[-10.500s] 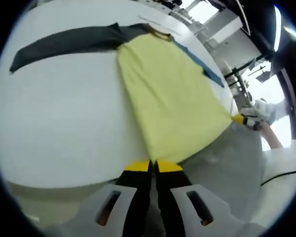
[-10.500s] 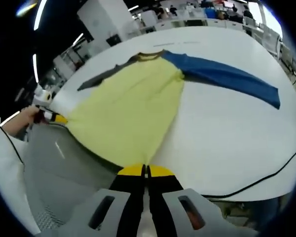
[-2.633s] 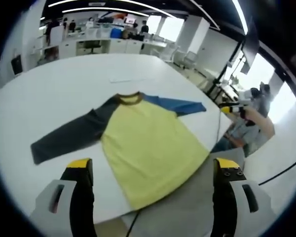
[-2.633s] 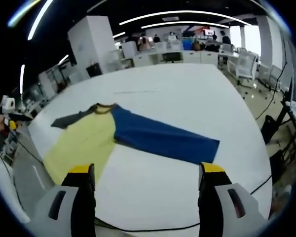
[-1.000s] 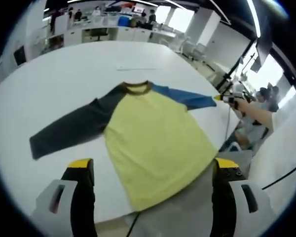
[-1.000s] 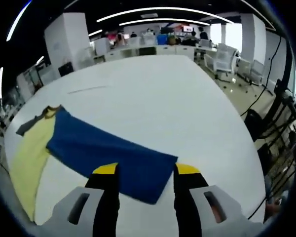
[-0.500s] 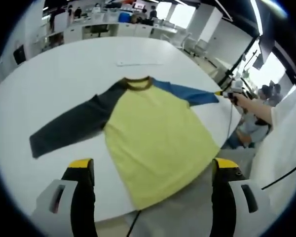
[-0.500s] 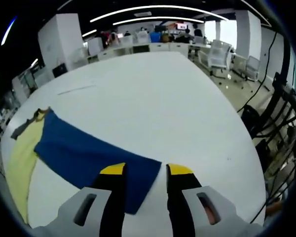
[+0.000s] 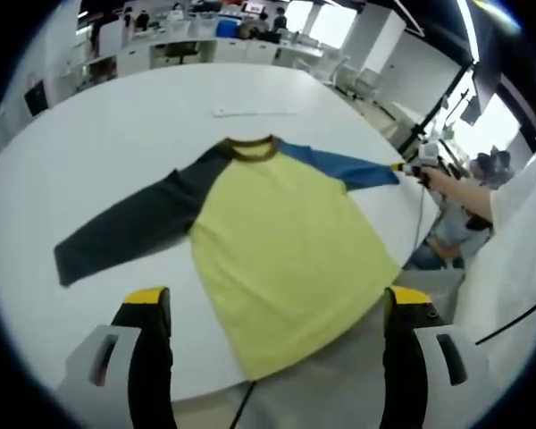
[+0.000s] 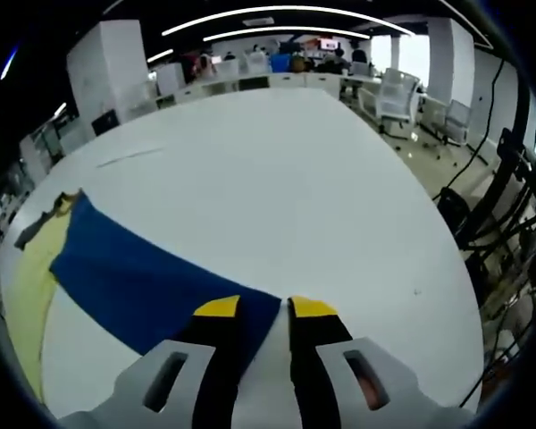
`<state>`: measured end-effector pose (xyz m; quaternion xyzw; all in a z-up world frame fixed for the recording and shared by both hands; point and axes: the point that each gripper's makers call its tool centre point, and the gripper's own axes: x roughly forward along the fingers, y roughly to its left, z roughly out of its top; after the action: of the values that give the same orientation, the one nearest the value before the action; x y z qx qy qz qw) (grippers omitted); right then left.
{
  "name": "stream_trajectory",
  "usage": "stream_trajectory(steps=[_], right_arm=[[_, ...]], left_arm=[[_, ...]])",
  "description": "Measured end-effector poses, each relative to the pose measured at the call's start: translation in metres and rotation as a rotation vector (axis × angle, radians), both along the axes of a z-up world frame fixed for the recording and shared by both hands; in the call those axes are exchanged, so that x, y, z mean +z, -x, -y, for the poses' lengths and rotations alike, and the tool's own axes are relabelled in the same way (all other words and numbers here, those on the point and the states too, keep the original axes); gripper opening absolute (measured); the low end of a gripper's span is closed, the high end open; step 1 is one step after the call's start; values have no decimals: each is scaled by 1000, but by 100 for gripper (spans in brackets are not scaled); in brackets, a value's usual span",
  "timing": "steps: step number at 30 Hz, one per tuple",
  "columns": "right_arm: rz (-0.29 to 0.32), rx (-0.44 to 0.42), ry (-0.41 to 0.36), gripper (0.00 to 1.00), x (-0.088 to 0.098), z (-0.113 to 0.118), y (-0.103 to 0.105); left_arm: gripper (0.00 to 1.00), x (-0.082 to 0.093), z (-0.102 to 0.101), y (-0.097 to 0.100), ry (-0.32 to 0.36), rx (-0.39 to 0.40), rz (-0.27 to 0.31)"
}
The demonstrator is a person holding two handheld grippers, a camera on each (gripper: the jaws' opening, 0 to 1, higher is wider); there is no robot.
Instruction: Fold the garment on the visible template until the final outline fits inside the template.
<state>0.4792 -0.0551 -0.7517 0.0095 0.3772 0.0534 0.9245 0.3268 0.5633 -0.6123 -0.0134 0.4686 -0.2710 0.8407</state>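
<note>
This is a big open office. Far behind the wide white counter (image 10: 277, 170) stand rows of desks (image 10: 277, 82), white office chairs (image 10: 395, 100), seated people and long ceiling lights (image 10: 277, 11).

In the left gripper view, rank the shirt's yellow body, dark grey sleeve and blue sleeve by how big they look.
1. Yellow fabric shirt body
2. Long dark grey sleeve
3. Blue sleeve, though it lies farther from the camera and foreshortened, so its true size is unsure.
</note>
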Motion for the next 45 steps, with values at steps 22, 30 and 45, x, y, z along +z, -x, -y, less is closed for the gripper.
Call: stream_trajectory(steps=[22,30,45], right_arm=[[-8,28,51,2,-18,23,-14],[1,24,50,2,-4,19,-11],[14,70,43,2,40,-4,-5]], left_arm=[[95,1,-1,-3,1,7,9],[95,2,0,-2,7,6,16],[95,14,-4,6,38,8,63]])
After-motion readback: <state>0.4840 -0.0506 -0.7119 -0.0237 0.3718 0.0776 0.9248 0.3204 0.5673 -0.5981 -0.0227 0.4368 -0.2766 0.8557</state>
